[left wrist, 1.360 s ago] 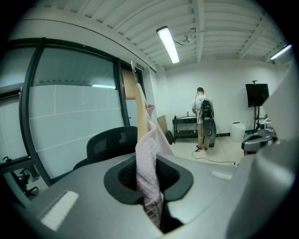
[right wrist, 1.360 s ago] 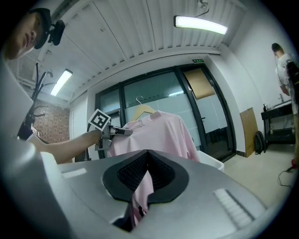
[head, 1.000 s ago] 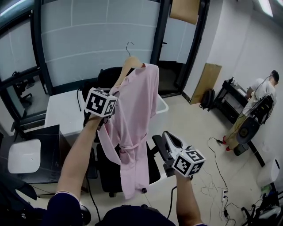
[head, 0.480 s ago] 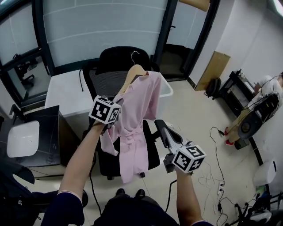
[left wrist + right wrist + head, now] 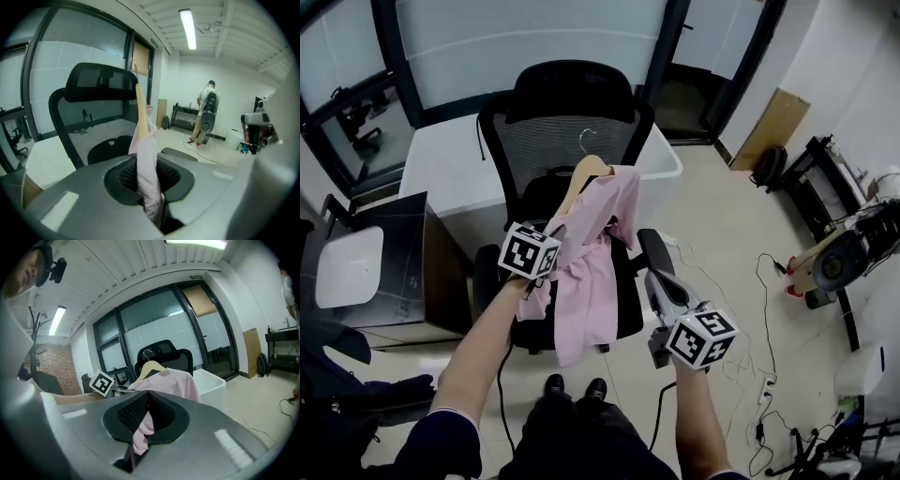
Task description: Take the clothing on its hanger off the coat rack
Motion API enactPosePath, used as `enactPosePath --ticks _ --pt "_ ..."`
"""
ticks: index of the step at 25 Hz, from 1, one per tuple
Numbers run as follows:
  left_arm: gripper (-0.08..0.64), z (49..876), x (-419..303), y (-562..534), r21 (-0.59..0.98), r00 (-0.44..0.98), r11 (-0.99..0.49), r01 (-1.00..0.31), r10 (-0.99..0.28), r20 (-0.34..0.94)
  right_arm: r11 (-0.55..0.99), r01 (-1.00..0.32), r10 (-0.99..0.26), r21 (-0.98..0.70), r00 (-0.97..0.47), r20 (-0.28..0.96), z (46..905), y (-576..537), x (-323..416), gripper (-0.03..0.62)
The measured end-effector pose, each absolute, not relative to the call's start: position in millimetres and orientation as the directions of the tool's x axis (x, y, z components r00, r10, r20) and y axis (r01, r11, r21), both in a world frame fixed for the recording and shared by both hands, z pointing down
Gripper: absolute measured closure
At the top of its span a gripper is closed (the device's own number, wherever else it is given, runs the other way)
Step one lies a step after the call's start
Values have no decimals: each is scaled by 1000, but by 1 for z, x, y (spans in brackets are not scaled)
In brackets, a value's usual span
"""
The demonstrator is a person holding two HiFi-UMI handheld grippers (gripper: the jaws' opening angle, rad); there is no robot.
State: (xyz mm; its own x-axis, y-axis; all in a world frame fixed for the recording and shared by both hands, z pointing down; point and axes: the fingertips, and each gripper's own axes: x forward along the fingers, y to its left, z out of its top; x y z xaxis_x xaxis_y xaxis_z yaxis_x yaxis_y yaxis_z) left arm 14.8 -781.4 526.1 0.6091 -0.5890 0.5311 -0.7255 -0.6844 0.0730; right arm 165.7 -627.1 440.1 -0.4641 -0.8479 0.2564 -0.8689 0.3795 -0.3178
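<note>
A pink garment (image 5: 592, 272) hangs on a wooden hanger (image 5: 584, 172) with a metal hook, held in front of a black office chair (image 5: 572, 103). My left gripper (image 5: 553, 255) is shut on the garment's cloth and the hanger's arm at the left shoulder. In the left gripper view, the pink cloth (image 5: 147, 164) and the hanger (image 5: 139, 108) run up from between the pads of the left gripper (image 5: 151, 187). My right gripper (image 5: 650, 279) is shut and empty, just right of the garment's lower part. The right gripper (image 5: 146, 397) looks at the garment (image 5: 173, 380) from the side. No coat rack is in view.
A white bin (image 5: 664, 157) stands behind the chair on the right, a white table (image 5: 441, 178) on the left, and a black cabinet (image 5: 403, 272) nearer. Cables (image 5: 750, 375) lie on the floor. A person (image 5: 206, 112) stands by a black bench far across the room.
The left gripper has brought the garment and hanger lower and nearer, down in front of the chair's back and over its seat. The right gripper has kept its place beside it.
</note>
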Motion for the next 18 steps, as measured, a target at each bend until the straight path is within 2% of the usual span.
enactPosePath --ticks 18 --pt "515 717 24 -732 218 545 -540 -813 -573 612 390 -842 -757 -372 -523 391 545 -599 170 591"
